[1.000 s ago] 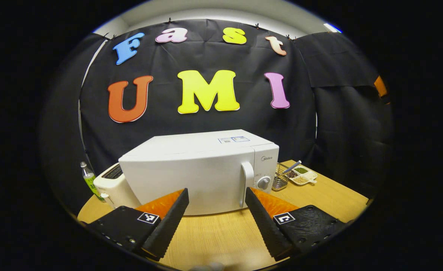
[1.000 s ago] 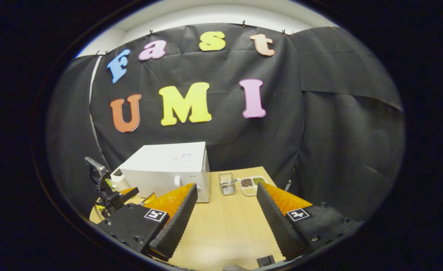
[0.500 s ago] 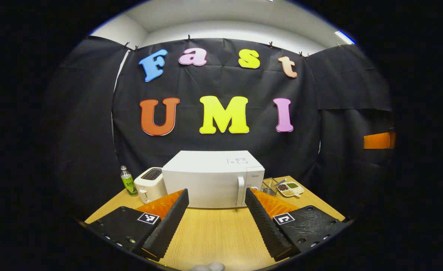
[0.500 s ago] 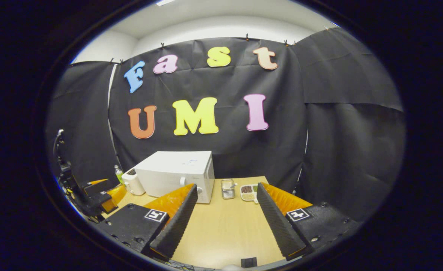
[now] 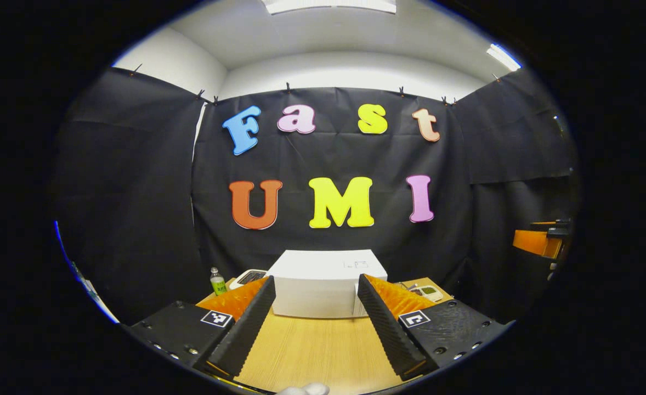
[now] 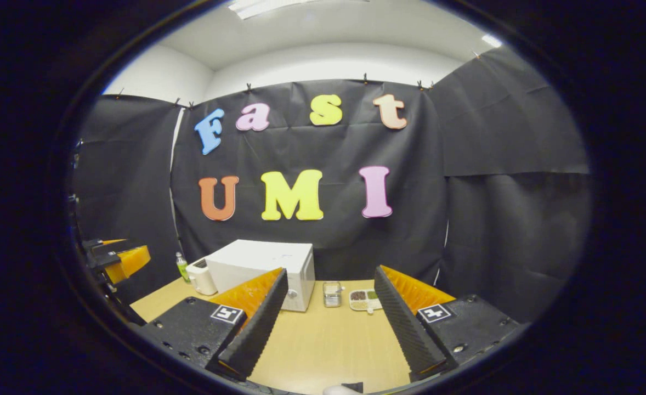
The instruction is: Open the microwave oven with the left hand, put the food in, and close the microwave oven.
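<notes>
Left gripper view looks level across the wooden bench [image 5: 317, 351] at the white microwave oven [image 5: 323, 282], which stands at the far side with its door closed. The left tongs [image 5: 316, 315] are released, fingers spread wide with nothing between them, well short of the oven. A toaster [image 5: 249, 277] and a green-labelled bottle [image 5: 217, 281] sit left of the oven; a divided food tray [image 5: 430, 292] lies to its right. In the right gripper view, the right tongs [image 6: 328, 318] are likewise spread and empty, with the tray [image 6: 364, 299] and a small wire basket [image 6: 332, 293] just right of the microwave oven [image 6: 262, 269].
</notes>
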Demonstrator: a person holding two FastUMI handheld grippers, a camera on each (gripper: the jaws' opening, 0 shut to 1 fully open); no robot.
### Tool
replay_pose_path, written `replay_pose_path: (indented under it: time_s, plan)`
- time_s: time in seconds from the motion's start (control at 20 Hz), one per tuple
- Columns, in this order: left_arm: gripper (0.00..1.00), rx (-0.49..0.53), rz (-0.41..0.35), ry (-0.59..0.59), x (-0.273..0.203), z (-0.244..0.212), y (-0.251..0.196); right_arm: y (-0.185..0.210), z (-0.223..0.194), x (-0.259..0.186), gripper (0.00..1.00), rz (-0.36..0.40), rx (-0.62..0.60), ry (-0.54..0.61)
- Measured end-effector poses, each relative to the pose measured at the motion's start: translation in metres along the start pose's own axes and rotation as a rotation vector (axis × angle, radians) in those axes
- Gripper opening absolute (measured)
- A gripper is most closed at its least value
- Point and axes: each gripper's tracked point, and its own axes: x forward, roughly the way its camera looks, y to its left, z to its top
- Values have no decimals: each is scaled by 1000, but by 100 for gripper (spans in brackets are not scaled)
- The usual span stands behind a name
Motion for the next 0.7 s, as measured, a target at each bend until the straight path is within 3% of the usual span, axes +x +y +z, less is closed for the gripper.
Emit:
replay_pose_path:
  time_s: [0.05,0.1,0.2,0.25,0.7]
  plan:
    - [94,-8,-6,-14,-1,8,-3,4,2,-1,100,11,-5,-2]
    - [94,-9,-11,-26,-2,11,-5,4,5,-2,92,12,-13,-7]
    - [94,-7,-25,-31,-3,16,-10,3,6,-3,92,8,-6,-7]
    - [94,-8,-34,-36,-4,18,-11,5,8,-5,100,12,4,-10]
    - [94,-4,-57,-38,0,27,-21,-6,19,-10,100,-13,41,-39]
